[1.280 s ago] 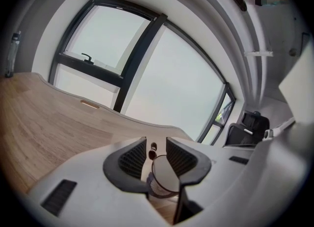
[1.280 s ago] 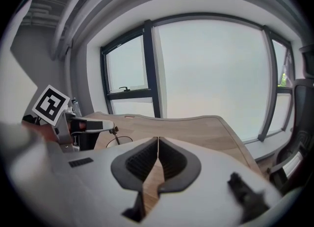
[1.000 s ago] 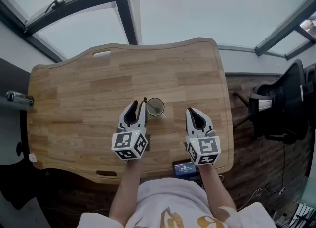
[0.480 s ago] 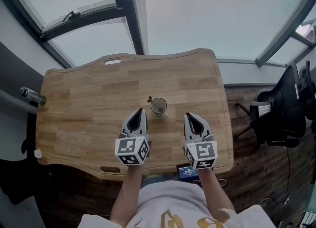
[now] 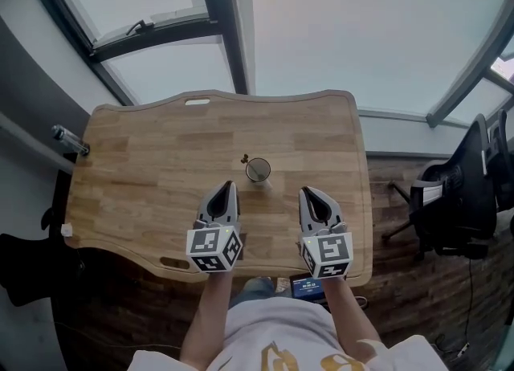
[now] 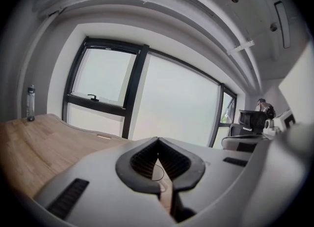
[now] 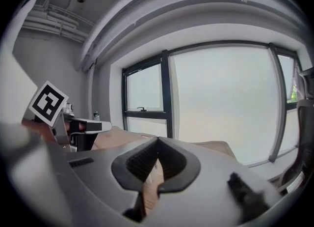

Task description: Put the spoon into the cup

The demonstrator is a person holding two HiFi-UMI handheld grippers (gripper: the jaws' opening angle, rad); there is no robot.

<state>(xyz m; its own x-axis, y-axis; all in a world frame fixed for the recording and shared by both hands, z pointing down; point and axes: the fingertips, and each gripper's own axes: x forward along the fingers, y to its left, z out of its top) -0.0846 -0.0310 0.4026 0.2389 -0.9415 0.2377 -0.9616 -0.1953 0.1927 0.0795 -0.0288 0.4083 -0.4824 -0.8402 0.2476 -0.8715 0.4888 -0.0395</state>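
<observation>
A small cup point(image 5: 258, 170) stands upright on the wooden table point(image 5: 144, 161), near its middle. The spoon point(image 5: 246, 159) rests inside it, its dark handle sticking out over the rim to the upper left. My left gripper point(image 5: 228, 185) hovers just short of the cup on its near left, shut and empty. In the left gripper view its jaws point(image 6: 157, 140) meet at the tips, and a thin curve of the cup's rim point(image 6: 160, 173) shows behind them. To the cup's near right my right gripper point(image 5: 307, 190) also hovers with nothing in it, its tips point(image 7: 157, 140) touching.
A bottle point(image 5: 71, 140) lies at the table's far left edge. A black office chair point(image 5: 458, 201) stands to the right of the table. A small device with a lit screen point(image 5: 307, 285) sits by the near edge. Large windows lie beyond the far edge.
The left jaws, open beside the spoon handle a second ago, have shut on nothing. Both grippers have drawn back from the cup and risen. The spoon stays in the cup.
</observation>
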